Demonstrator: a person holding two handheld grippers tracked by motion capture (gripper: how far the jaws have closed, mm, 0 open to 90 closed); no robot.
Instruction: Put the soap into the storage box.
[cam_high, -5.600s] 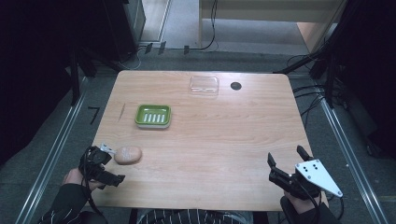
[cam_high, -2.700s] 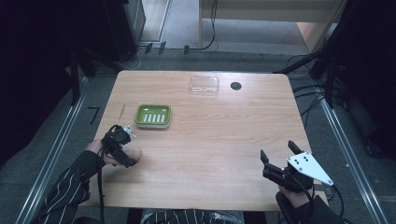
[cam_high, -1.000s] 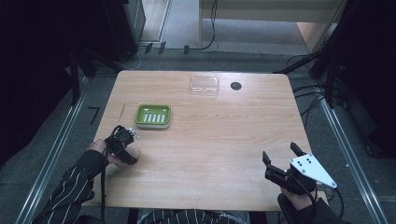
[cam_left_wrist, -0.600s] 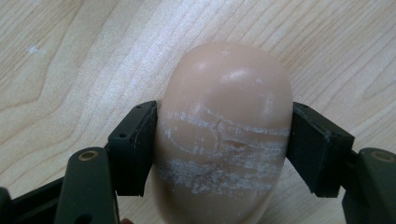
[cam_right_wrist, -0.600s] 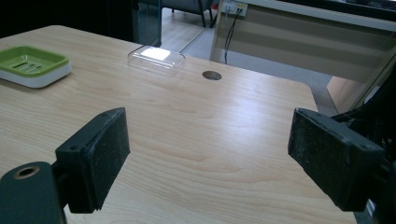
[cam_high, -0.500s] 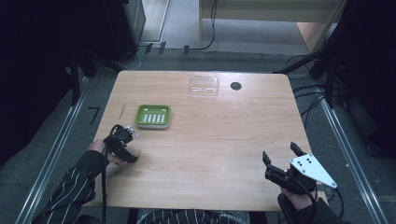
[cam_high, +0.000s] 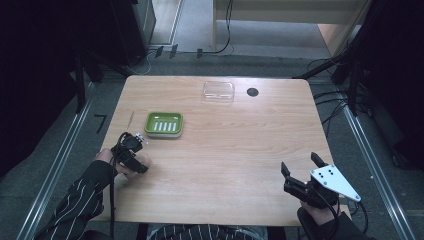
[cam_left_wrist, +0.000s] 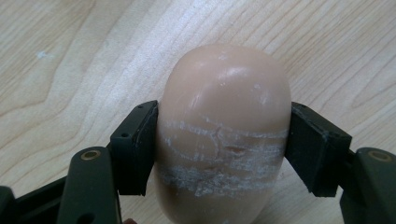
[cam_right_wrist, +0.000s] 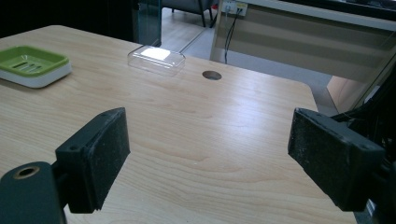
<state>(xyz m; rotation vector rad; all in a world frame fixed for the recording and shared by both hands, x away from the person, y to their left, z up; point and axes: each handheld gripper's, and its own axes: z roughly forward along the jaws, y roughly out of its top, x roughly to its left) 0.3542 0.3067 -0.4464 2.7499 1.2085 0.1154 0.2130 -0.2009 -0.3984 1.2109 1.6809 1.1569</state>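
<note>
Your left gripper (cam_left_wrist: 223, 140) has just been closing and now clamps the soap (cam_left_wrist: 223, 135), which lies on the table (cam_high: 240, 150) near the green dish (cam_high: 163, 124). Keep the squeeze even across its middle, lift straight up, and carry it low to the dish. Your right gripper (cam_right_wrist: 219, 154) idles with its jaws wide apart; keep it clear.

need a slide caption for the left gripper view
Left gripper with its fingers pressed on either side of a pale pink bar of soap lying on the wooden table.
</note>
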